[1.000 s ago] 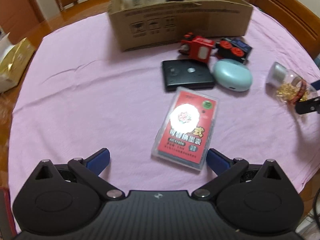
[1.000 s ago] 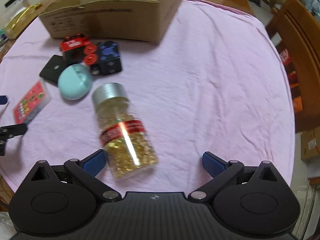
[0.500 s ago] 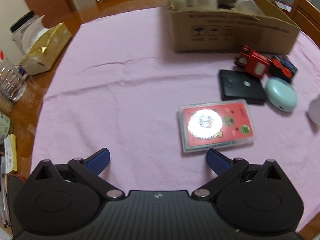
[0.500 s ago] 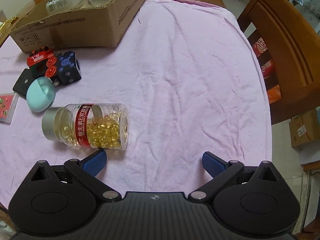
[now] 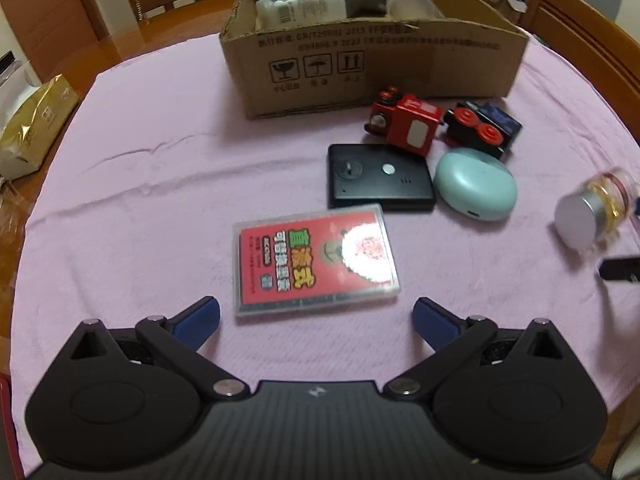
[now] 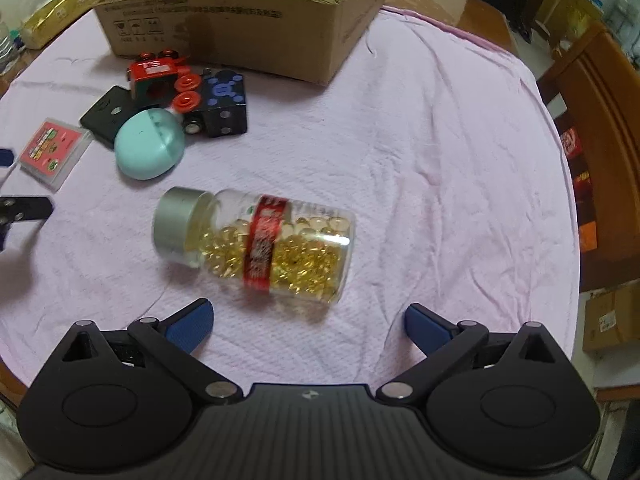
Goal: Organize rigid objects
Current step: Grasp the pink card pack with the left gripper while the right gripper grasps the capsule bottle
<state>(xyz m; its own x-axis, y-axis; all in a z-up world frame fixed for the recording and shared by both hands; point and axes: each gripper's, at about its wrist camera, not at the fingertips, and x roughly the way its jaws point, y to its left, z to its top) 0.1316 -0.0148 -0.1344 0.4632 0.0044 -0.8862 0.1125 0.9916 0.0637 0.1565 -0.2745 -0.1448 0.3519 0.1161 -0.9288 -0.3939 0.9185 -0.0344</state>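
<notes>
Change: since half a second ago my left tongs (image 5: pixel 316 318) have swung right, so the card case (image 5: pixel 314 258) now sits centred just ahead of them; my right tongs (image 6: pixel 308 322) now face the bottle (image 6: pixel 256 248) squarely.
Left tongs: spread wide, holding nothing.
Right tongs: spread wide, holding nothing.
Bottle: lying on its side, long axis running left to right in my right view, grey cap to the left, base to the right; gold capsules inside.
Card case: flat, long axis left to right, red label up.
Others: black box (image 5: pixel 380 178), teal case (image 5: pixel 474 184) and toy train (image 5: pixel 408 126) cluster between the card case and the carton (image 5: pixel 372 52).
Surface: round, under a creased pink cloth (image 6: pixel 432 152).
Room: wooden chairs (image 5: pixel 584 28) around; a gold packet (image 5: pixel 34 128) at the left edge.
</notes>
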